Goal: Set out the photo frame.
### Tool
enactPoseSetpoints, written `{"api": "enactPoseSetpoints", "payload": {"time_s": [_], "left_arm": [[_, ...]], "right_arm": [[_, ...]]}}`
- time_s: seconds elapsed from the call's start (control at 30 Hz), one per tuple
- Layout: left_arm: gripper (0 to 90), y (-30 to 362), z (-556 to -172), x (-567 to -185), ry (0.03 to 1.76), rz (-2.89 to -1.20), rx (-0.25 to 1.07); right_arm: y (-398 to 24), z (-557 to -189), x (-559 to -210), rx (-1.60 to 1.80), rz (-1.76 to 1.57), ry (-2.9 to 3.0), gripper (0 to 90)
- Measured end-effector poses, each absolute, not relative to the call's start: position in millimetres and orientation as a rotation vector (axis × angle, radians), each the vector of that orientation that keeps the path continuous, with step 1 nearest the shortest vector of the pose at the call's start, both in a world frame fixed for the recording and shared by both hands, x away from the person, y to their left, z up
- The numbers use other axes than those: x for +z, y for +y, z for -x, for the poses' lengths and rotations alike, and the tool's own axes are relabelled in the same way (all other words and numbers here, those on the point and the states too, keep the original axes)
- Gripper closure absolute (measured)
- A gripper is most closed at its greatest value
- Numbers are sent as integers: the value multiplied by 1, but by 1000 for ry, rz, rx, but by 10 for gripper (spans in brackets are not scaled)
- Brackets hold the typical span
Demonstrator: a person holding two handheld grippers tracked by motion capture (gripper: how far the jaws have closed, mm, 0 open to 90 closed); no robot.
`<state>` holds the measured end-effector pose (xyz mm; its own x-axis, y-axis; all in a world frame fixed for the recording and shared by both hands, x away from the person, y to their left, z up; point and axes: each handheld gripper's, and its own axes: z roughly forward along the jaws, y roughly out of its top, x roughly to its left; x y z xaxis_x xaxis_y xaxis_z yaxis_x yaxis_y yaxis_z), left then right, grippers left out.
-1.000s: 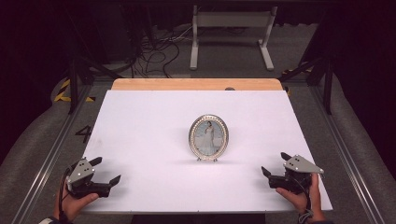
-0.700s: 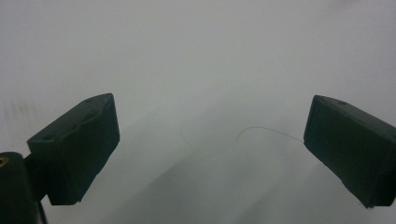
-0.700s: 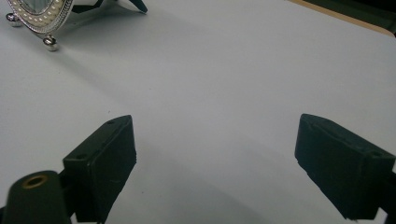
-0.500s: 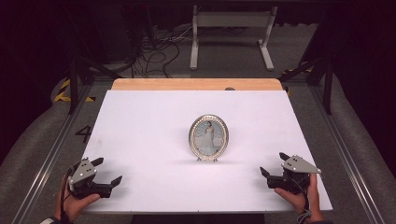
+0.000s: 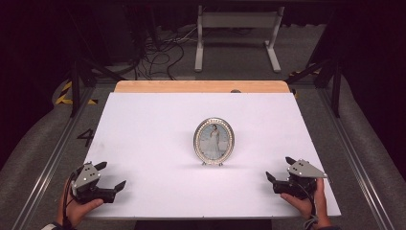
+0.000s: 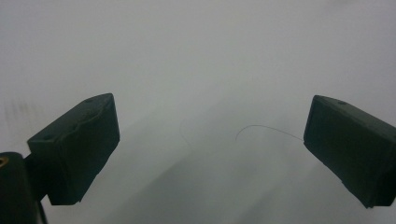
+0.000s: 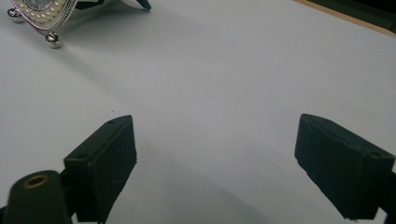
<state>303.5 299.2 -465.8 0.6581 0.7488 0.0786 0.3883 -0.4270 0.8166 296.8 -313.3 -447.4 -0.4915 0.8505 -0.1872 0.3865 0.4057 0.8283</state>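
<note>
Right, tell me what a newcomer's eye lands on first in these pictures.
First, the oval silver picture frame, standing upright near the middle of the white table with a portrait facing the person. Next, the two black tongs at the near edge: the left tongs at the left corner and the right tongs at the right, both open and apart from the frame.

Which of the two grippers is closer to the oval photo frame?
The right gripper, by a small margin. The photo frame stands slightly right of the centre, and the left gripper sits farther off.
</note>
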Motion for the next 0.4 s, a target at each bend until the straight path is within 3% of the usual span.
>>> {"api": "enactPoseSetpoints", "payload": {"time_s": [0.4], "left_arm": [[45,296,-305,-466,876,-2065,548]], "right_arm": [[-314,-298,-448,990,-1066,2053,128]]}}
